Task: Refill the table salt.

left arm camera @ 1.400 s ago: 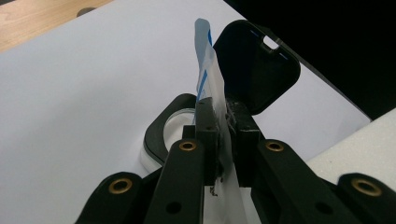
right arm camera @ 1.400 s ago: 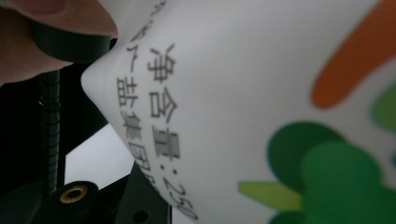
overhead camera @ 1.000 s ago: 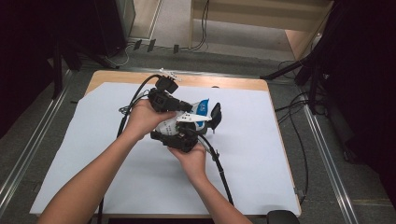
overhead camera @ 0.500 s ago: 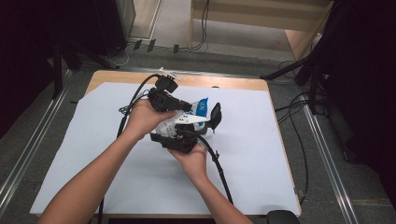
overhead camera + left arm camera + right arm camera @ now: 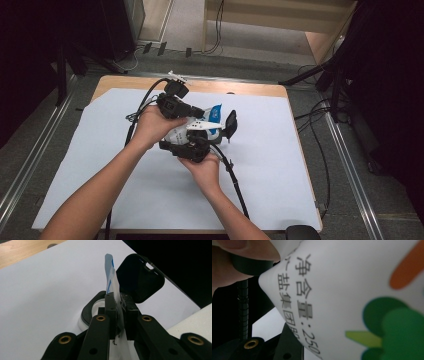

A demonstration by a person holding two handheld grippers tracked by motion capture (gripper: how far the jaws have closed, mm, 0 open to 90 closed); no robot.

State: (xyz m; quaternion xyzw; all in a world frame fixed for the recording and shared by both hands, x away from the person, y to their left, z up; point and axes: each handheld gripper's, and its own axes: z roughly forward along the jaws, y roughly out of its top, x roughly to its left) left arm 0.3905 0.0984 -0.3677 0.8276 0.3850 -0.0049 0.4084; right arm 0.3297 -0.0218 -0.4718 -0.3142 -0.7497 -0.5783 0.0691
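Both your hands crowd mid-table around the bag (image 5: 212, 117); no gap to pass between them. The open black lid (image 5: 230, 125) stands up just right of the bag and blocks that side. The sheet (image 5: 280, 165) is bare to the right and near you, and far left. Cables (image 5: 235, 180) trail back along each forearm.

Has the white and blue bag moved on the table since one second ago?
No. In the high view the bag sits at the same spot relative to the table's far wooden edge, held by the left hand-held gripper.
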